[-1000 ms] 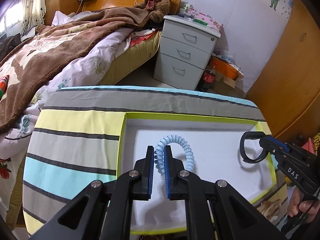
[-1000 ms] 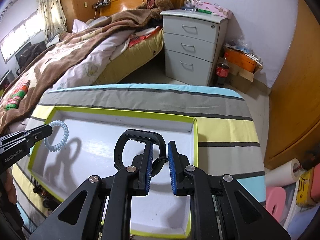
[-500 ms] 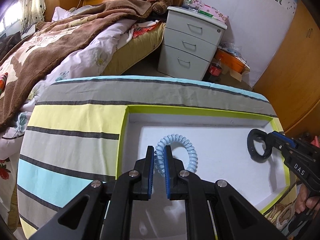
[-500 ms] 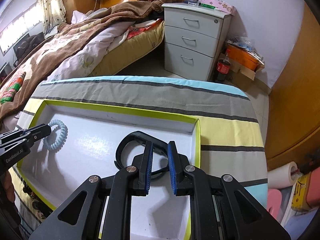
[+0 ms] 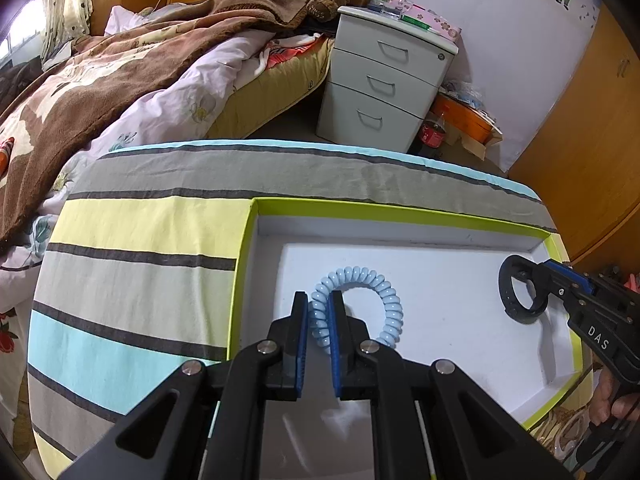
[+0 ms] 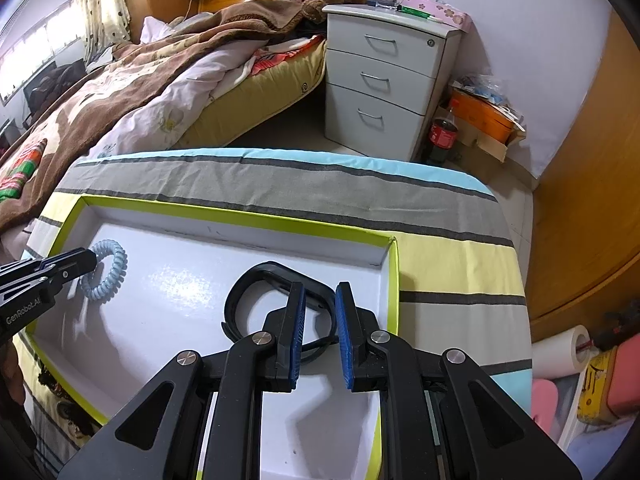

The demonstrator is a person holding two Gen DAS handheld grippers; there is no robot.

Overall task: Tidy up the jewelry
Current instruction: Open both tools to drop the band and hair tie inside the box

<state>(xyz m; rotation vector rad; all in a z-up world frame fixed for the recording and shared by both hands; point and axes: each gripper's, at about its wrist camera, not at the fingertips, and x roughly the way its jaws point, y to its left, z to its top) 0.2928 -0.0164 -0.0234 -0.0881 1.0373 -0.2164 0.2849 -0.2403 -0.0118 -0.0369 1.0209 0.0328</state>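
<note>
I had a shallow white tray (image 5: 400, 216) with a lime-green rim lying on the striped cloth (image 5: 140, 280) over the table, and both pieces of jewelry were inside it. The pale blue coiled bracelet (image 5: 384, 300) sat toward the tray's left end, its spiral loop bent into an arch against the white floor. My left gripper (image 5: 318, 316) had its jaws pressed tight on one end of that coil, blue pads squeezing it from either side. The black band (image 6: 256, 280) was toward the tray's right end, near the right wall; it looked like a smooth, rigid black loop, open at one end, standing partly up off the tray floor. My right gripper (image 6: 320, 316) pinched one side of that band between its narrow-set jaws. Beyond the table I saw a grey drawer unit (image 5: 384, 80) beside the bed (image 5: 120, 80).
</note>
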